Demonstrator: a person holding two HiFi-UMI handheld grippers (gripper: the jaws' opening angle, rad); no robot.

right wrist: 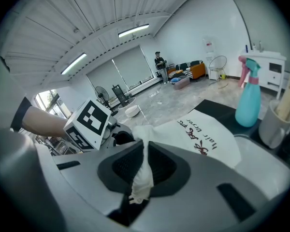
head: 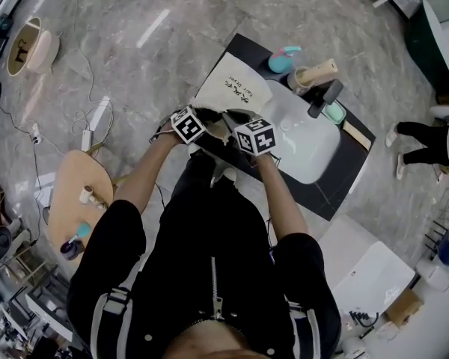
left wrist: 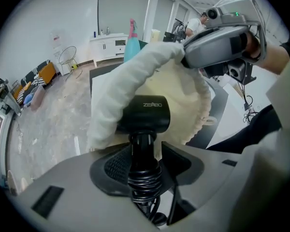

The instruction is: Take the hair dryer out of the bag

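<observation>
The left claw point(left wrist: 142, 161) is clamped on the handle of the dryer point(left wrist: 145, 112), just where the black cord point(left wrist: 144, 180) is wound round it. The jaws are set fairly wide apart by that thick bundle, with a pad against each side. The dryer's black head is seen at the mouth of the bag point(left wrist: 116, 81). White cloth is draped over its top and left side, and the cream lining is open behind it.

The right claw point(right wrist: 142, 166) is nearly closed, and a fold of the bag's white rim is pinched between its pads. The rim is held up by it above the dryer's head, so the mouth is kept spread open. The two claws are close together, the left one pointed steeply down and the right one at a shallower slant.

The rest of the bag is laid flat on the black surface point(head: 344, 174), its lettered side up. Just beside it a white basin point(head: 307, 137) is set into the surface, with a dark tap point(head: 323, 98) over it. Behind the basin a teal spray bottle point(right wrist: 249, 93) and a cup point(right wrist: 273, 122) are stood upright – both well apart from the claws. Pale marbled floor point(head: 135, 43) is seen around the surface.
</observation>
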